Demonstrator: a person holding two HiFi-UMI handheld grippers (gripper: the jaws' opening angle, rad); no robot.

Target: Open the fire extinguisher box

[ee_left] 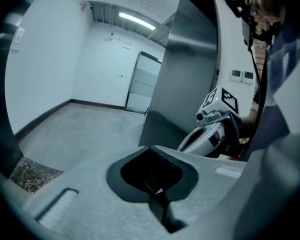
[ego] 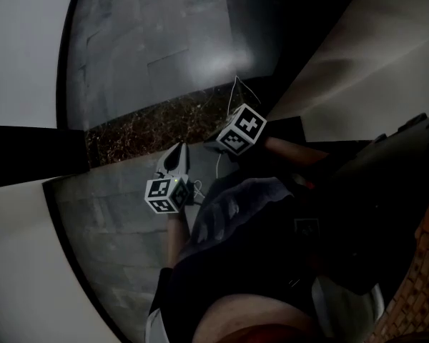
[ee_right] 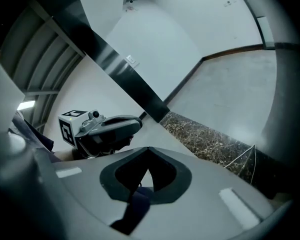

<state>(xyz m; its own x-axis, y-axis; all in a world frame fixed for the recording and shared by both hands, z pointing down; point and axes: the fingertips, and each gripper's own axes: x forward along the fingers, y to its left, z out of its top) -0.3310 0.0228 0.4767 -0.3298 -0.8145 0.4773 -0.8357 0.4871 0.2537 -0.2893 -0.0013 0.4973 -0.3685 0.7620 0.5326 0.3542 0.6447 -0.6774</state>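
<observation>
Though dim, grey floor (ego: 150,56), speckled stone strip (ego: 143,127), white walls (ego: 21,48).

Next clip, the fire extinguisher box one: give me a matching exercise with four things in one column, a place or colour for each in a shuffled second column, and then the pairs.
Things:
1. left gripper
2. right gripper
3. stone strip
4. brick wall

Place or colour:
A. brownish red, at the head view's lower right edge
B. dark and speckled
C. the higher of the two marker cubes in the head view
D. the lower of the two marker cubes, further left in the head view

Pairs: 1-D, 2-C, 3-B, 4-A
</observation>
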